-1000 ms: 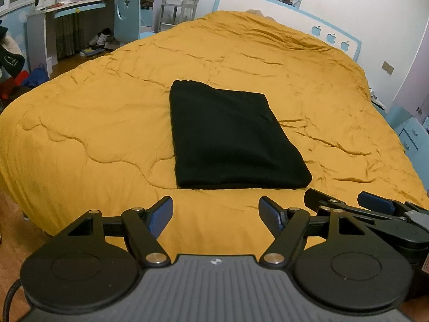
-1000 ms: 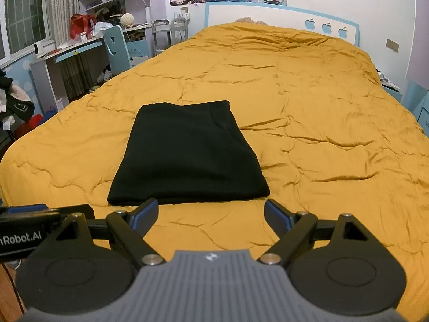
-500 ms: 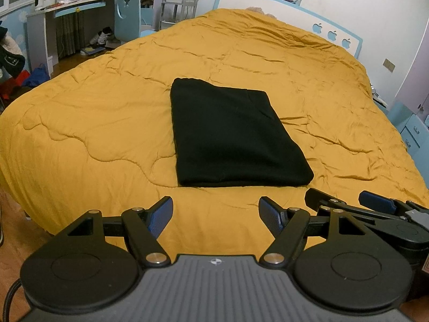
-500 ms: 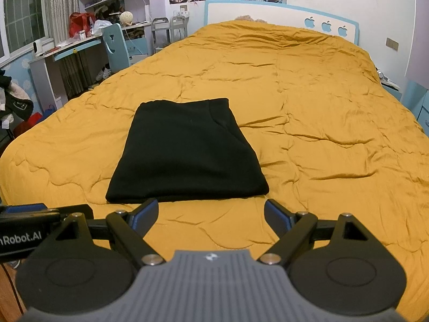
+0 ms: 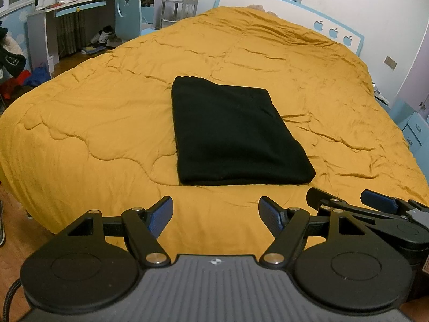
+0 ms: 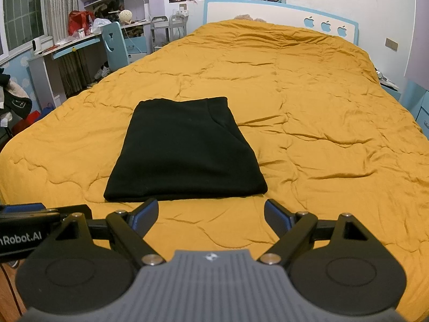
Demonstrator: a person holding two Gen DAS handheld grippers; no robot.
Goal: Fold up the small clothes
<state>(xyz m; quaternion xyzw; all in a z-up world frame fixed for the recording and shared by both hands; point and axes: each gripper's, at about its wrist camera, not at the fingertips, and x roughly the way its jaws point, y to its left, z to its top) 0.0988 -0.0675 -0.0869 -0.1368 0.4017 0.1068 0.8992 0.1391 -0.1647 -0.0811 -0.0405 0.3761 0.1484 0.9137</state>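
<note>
- I am looking across a wide bed whose mustard-yellow quilt [image 5: 112, 123] is filling most of both views, its stitched surface lying in soft wrinkles.
- A white headboard [image 6: 257, 10] with blue trim and three apple shapes is standing at the far end of the bed.
- A desk [image 6: 67, 51] with a pale blue chair [image 6: 115, 43] is sitting along the left wall, beside the bed.
- A black garment [image 5: 230, 136], folded into a neat rectangle, is lying flat on the quilt near the foot of the bed, touching neither gripper.
- I am holding the left gripper [image 5: 214, 214] just short of the garment's near edge, above the quilt, its jaws spread wide with nothing between them.
- I am holding the right gripper [image 6: 210, 214] alongside it, also just short of that near edge, jaws likewise spread apart and gripping nothing.
</note>
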